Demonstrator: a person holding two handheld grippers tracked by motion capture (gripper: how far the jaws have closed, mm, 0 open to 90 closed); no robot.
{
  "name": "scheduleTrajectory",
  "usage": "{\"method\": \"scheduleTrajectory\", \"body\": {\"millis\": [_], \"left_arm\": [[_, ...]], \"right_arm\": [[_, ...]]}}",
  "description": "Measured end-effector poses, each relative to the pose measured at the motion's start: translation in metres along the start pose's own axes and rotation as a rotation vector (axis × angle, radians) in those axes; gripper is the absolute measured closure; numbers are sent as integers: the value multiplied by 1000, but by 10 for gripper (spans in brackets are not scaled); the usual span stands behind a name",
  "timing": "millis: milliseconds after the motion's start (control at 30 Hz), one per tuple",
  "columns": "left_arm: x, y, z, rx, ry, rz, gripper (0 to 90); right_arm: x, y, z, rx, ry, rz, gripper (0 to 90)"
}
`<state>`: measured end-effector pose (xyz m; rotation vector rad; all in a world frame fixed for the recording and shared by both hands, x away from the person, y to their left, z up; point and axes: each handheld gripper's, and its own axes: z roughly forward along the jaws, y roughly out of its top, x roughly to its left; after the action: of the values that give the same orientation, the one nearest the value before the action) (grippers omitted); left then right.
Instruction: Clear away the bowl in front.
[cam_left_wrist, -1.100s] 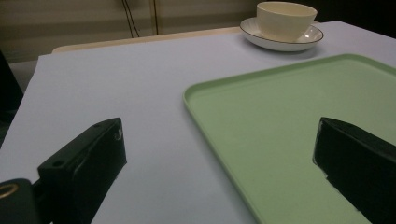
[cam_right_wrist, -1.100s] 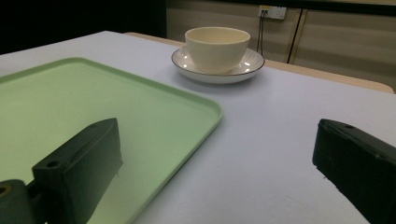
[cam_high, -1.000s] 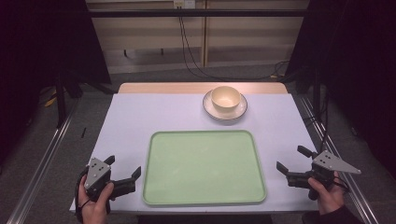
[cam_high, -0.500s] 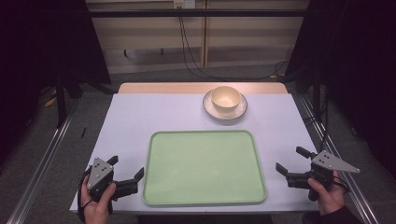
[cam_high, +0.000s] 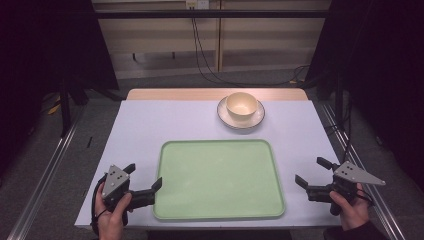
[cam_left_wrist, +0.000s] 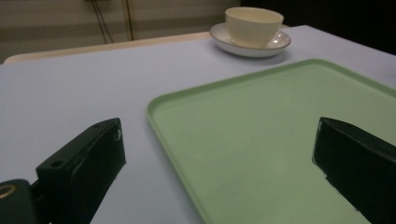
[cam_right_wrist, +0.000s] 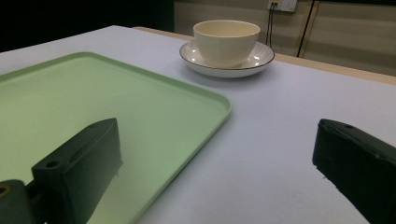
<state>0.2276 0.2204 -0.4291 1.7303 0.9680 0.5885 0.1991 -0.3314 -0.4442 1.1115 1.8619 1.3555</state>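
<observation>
A pale green tray (cam_high: 220, 180) is laid flat on the near middle of the white surface (cam_high: 150, 125), and nothing is carried on it. The left claw (cam_high: 145, 184) is held low at the near left, just beside the tray's left rim; its jaws are spread wide apart and nothing is gripped. In the left gripper view one jaw is seen over the bare surface and the other over the tray (cam_left_wrist: 280, 140), so the rim is straddled, though contact cannot be told. The right claw (cam_high: 312, 172) is held at the near right, just off the tray's right rim, with its jaws likewise wide apart and nothing between them. In the right gripper view one jaw is seen over the tray (cam_right_wrist: 93, 98) and the other over the surface (cam_right_wrist: 289, 130). Each tool is gripped by a hand at the near edge.

A cream cup (cam_high: 241, 105) is set upright on a white saucer (cam_high: 225, 118) at the far side, slightly right of centre and well apart from the tray and both claws.
</observation>
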Motion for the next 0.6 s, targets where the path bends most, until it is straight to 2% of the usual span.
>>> {"method": "scheduleTrajectory", "body": {"millis": [67, 167, 233, 400, 467, 500, 533, 567, 600], "left_arm": [[-1, 2, 4, -9, 0, 0, 15], [0, 6, 11, -14, -24, -22, 9], [0, 10, 16, -8, -31, -7, 12], [-3, 13, 24, -2, -37, 0, 16], [-5, 16, 29, 9, -60, 19, 17], [-6, 17, 31, 10, -56, 22, 15], [-8, 18, 33, -1, -72, 6, 18], [-9, 22, 37, 16, -92, 22, 16], [-9, 22, 37, 16, -92, 22, 21]], "right_arm": [[0, 0, 0, -1, 1, 1, 9], [0, 0, 0, -1, 1, 0, 9], [0, 0, 0, 0, -1, 1, 10], [0, 0, 0, 0, 0, -2, 9], [0, 0, 0, -4, 5, 0, 8], [0, 0, 0, -4, 5, -4, 8], [0, 0, 0, -4, 5, -4, 8], [0, 0, -1, -8, 6, -1, 8], [0, 0, -1, -8, 6, -1, 8]]}}
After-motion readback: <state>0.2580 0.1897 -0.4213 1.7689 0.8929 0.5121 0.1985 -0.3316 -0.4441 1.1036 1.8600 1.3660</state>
